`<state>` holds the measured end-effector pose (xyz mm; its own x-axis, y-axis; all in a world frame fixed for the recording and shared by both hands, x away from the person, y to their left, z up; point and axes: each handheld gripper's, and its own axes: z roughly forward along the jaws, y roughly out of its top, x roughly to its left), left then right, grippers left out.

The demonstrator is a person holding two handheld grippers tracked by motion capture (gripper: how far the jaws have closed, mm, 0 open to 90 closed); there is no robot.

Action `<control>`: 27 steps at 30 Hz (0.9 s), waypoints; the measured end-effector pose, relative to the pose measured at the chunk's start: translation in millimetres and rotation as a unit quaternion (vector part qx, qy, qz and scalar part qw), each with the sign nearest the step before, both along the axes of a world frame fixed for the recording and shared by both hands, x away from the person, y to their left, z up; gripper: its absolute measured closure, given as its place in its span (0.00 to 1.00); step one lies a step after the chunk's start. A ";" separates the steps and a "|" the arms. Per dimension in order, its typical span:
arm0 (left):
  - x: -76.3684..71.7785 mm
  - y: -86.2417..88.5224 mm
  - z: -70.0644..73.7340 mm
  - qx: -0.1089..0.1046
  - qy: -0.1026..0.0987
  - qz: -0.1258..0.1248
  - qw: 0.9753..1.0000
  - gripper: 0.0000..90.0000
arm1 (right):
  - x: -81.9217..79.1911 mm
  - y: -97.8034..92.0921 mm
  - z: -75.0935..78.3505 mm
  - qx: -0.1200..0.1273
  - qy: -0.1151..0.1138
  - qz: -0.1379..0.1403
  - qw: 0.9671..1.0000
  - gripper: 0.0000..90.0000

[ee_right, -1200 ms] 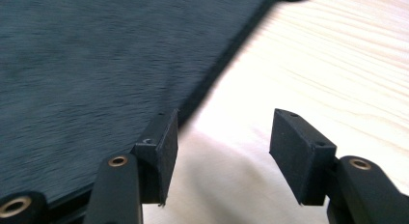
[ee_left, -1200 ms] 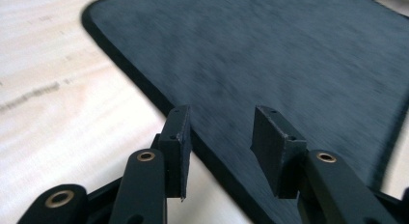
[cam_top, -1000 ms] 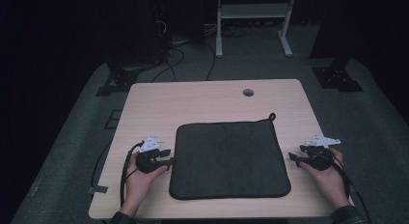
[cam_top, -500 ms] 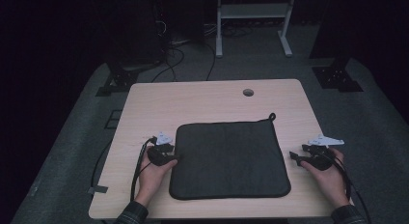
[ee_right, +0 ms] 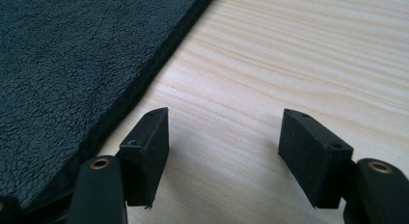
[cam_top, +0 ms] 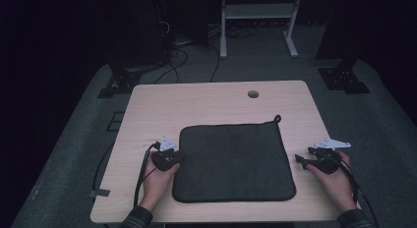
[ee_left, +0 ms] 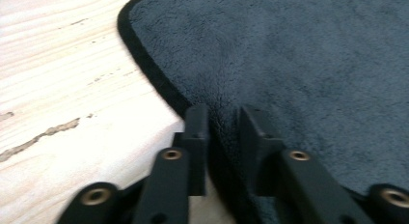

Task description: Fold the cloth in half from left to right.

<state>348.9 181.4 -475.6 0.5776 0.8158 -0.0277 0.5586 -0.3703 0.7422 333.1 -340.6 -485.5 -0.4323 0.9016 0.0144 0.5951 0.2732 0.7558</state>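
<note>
**A:** Start at the left. What is the left gripper (cam_top: 176, 157) doing?

**B:** It sits at the left edge of the dark cloth (cam_top: 231, 159). In the left gripper view its jaws are drawn nearly together with a fold of the cloth's black hem (ee_left: 154, 79) between them. I would call that a pinch on the cloth, though the fabric there is not lifted yet.

**A:** And where does the cloth lie?

**B:** Flat on the wooden table (cam_top: 206, 100), near the person's side, with its small hanging loop (cam_top: 277, 119) at the far right corner.

**A:** Now the right side.

**B:** The right gripper (cam_top: 300, 161) rests on bare wood just beside the cloth's right edge. Its jaws stand wide apart with nothing between them. In the right gripper view the hem (ee_right: 159, 64) runs just past the left jaw, close but apart.

**A:** So which step is this?

**B:** Taking hold of the cloth by both side edges, I judge, probably for a fold or a lift. The left hold looks made and the right one is not yet made.

**A:** What does the next move call for?

**B:** The right gripper needs to slide inward so the hem sits between its jaws, staying low enough to get under the edge, and then close. A lift with one side held would likely drag the cloth askew.
</note>
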 end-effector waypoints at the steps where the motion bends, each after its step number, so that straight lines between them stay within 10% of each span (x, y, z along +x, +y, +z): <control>1: 0.3 0.0 0.1 -0.002 0.003 -0.002 1.000 0.88 | 0.0 0.0 0.0 0.000 0.000 0.000 1.000 0.37; 27: 7.7 49.8 17.7 -0.045 0.026 0.037 0.998 0.95 | -0.5 -0.2 -0.1 -0.001 0.000 0.007 1.000 0.36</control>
